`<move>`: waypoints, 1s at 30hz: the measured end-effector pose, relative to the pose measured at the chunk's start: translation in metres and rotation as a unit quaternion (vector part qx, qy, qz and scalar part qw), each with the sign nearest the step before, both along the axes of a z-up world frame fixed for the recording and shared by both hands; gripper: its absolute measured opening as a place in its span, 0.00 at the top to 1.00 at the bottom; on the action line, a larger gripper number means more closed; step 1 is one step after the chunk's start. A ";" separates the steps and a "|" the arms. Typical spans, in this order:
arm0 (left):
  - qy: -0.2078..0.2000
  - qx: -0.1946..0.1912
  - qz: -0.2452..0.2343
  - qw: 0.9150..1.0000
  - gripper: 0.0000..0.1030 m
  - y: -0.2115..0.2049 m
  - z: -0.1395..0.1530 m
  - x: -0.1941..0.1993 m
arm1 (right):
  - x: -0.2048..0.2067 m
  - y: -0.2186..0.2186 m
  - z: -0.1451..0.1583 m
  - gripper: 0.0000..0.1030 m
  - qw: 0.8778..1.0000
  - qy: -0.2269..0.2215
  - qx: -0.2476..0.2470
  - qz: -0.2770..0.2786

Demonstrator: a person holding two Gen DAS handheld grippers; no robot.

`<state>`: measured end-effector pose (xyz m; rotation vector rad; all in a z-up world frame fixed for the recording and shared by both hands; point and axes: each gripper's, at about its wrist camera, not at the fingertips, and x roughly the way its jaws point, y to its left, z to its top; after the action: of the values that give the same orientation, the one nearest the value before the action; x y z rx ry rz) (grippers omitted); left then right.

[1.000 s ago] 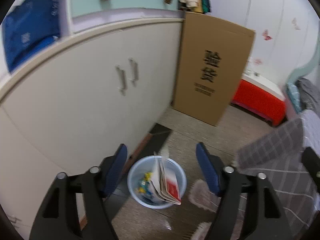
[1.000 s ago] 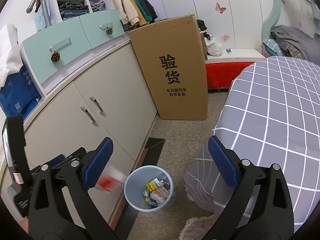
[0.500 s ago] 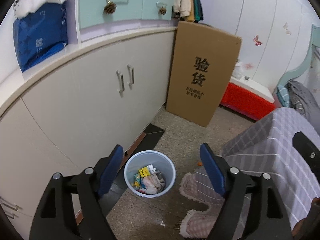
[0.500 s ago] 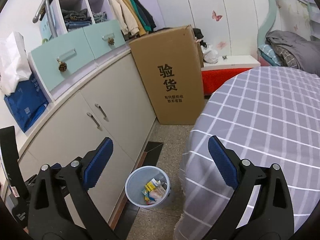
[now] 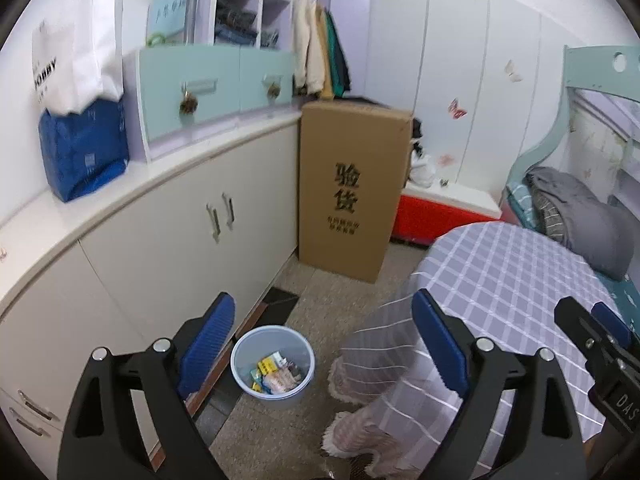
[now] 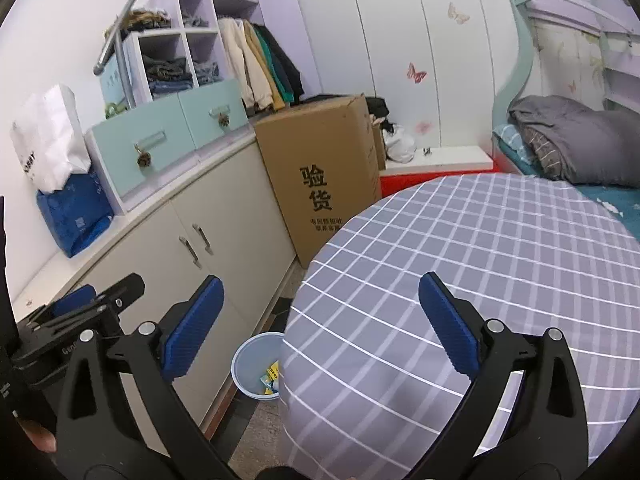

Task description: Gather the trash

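Left wrist — whole bin [image 5: 273,361]; right wrist — tablecloth [image 6: 480,264] hides half.

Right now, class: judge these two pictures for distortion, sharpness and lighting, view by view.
Left wrist view: fisheye bends the countertop into a curve, corners go black, light is even and soft, the trash bin reads sharp. Right wrist view: same bulge rounds the checked tablecloth; the cardboard box lettering stays legible.

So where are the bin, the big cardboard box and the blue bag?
bin [image 5: 244,364], left wrist view, inner wall.
cardboard box [image 5: 352,148], left wrist view, front face.
blue bag [image 5: 82,152], left wrist view, front side.
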<state>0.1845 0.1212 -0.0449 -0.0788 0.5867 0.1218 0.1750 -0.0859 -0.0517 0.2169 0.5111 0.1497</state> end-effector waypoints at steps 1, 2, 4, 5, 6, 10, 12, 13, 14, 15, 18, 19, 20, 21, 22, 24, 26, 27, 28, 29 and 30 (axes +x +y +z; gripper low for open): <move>-0.006 0.003 -0.003 1.000 0.12 -0.007 0.005 -0.008 | -0.008 -0.005 0.004 0.07 1.000 -0.004 -0.003 -0.001; -0.014 0.006 -0.005 1.000 0.11 -0.013 0.011 -0.016 | -0.018 -0.012 0.009 0.06 1.000 -0.010 -0.005 -0.001; -0.031 0.013 -0.007 0.999 0.10 -0.027 0.023 -0.035 | -0.037 -0.022 0.017 0.06 1.000 -0.023 -0.010 -0.006; -0.038 0.016 -0.008 0.999 0.09 -0.032 0.028 -0.043 | -0.048 -0.028 0.021 0.06 1.000 -0.028 -0.010 -0.009; -0.045 0.018 -0.012 0.999 0.09 -0.039 0.033 -0.053 | -0.057 -0.034 0.025 0.06 0.999 -0.033 -0.010 -0.012; -0.067 0.034 -0.024 0.997 0.08 -0.062 0.052 -0.088 | -0.088 -0.050 0.036 0.06 0.999 -0.047 -0.015 -0.021; -0.073 0.042 -0.042 0.996 0.07 -0.072 0.059 -0.102 | -0.103 -0.058 0.041 0.06 0.998 -0.053 -0.017 -0.024; -0.077 0.044 -0.050 0.995 0.07 -0.076 0.063 -0.109 | -0.111 -0.062 0.043 0.06 0.998 -0.056 -0.017 -0.027; -0.082 0.045 -0.054 0.994 0.06 -0.079 0.066 -0.116 | -0.120 -0.065 0.046 0.06 0.998 -0.060 -0.017 -0.028; -0.091 0.048 -0.054 0.993 0.06 -0.083 0.069 -0.126 | -0.128 -0.068 0.048 0.06 0.997 -0.066 -0.020 -0.034; -0.112 0.056 -0.065 0.990 0.05 -0.094 0.072 -0.148 | -0.152 -0.077 0.051 0.06 0.995 -0.085 -0.024 -0.048; -0.114 0.058 -0.069 0.989 0.05 -0.097 0.072 -0.153 | -0.157 -0.080 0.051 0.06 0.995 -0.087 -0.023 -0.049; -0.116 0.059 -0.073 0.989 0.05 -0.101 0.072 -0.158 | -0.163 -0.082 0.051 0.06 0.994 -0.091 -0.022 -0.053; -0.118 0.061 -0.077 0.988 0.05 -0.105 0.072 -0.163 | -0.168 -0.084 0.050 0.06 0.994 -0.094 -0.023 -0.056; -0.122 0.062 -0.081 0.987 0.05 -0.109 0.072 -0.168 | -0.173 -0.086 0.050 0.06 0.994 -0.097 -0.021 -0.055; -0.127 0.065 -0.085 0.986 0.05 -0.114 0.073 -0.173 | -0.180 -0.089 0.049 0.06 0.993 -0.100 -0.019 -0.055; -0.134 0.063 -0.085 0.985 0.05 -0.117 0.074 -0.178 | -0.185 -0.091 0.047 0.06 0.993 -0.103 -0.024 -0.057; -0.139 0.063 -0.082 0.985 0.05 -0.118 0.074 -0.181 | -0.187 -0.092 0.047 0.06 0.992 -0.106 -0.026 -0.057; -0.141 0.062 -0.080 0.985 0.05 -0.118 0.074 -0.183 | -0.189 -0.092 0.047 0.06 0.992 -0.109 -0.027 -0.056; -0.141 0.059 -0.079 0.985 0.05 -0.118 0.074 -0.183 | -0.190 -0.092 0.047 0.06 0.992 -0.112 -0.028 -0.056; -0.142 0.057 -0.080 0.985 0.05 -0.118 0.074 -0.184 | -0.195 -0.093 0.048 0.06 0.991 -0.115 -0.028 -0.056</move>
<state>0.0002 0.0032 0.0295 0.0613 0.2993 -0.0131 -0.0201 -0.1792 -0.0040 0.1697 0.2722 0.0495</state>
